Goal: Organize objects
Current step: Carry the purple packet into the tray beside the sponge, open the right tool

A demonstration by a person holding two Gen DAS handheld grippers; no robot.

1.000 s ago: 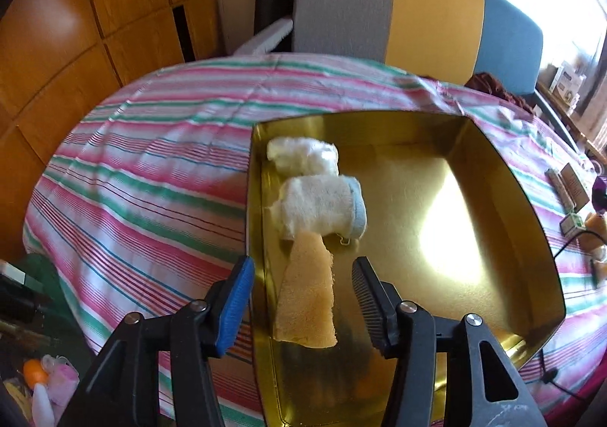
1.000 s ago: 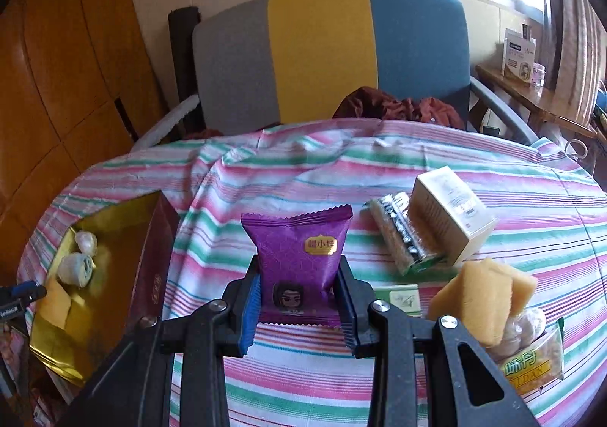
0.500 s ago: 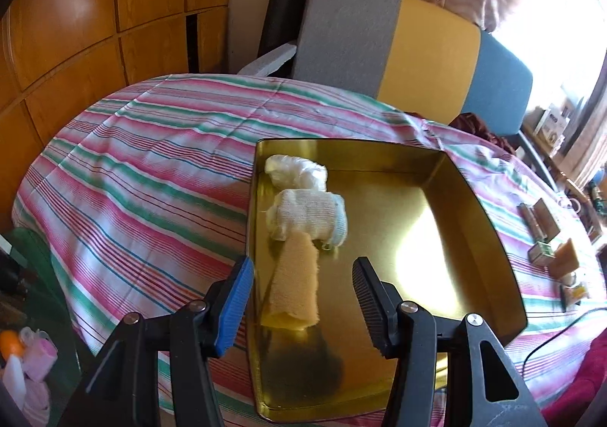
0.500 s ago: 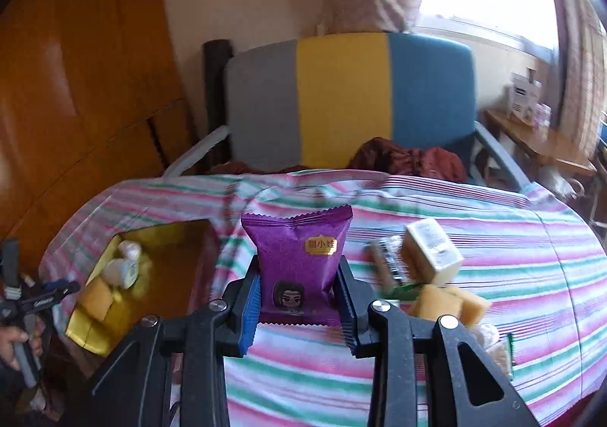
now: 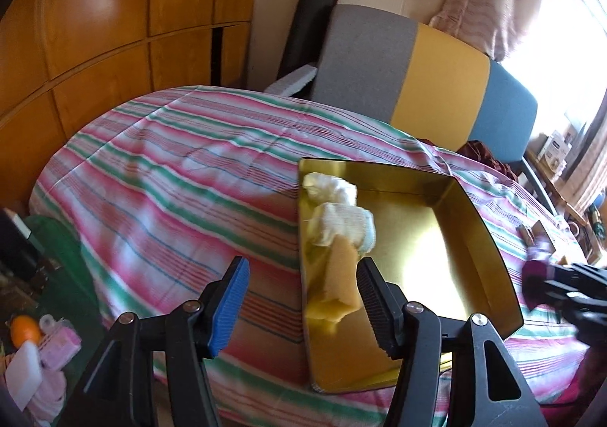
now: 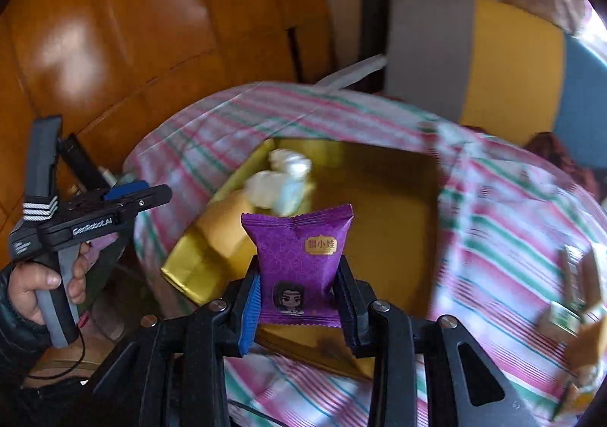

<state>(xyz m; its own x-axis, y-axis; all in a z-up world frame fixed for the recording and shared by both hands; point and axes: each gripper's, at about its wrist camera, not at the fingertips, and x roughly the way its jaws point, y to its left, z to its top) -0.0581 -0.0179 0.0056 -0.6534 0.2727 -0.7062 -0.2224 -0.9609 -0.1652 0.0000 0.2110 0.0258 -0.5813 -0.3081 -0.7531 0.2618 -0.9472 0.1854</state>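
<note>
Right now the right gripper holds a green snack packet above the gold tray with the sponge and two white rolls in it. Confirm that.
Not quite: the snack packet in the right gripper is purple, as the right wrist view shows. It is above the gold tray, which holds the sponge and two white rolls.

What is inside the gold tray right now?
Along one side of the gold tray lie two white cloth rolls and a yellow sponge. The rest shows bare gold floor. The near corner is covered by the left gripper.
</note>
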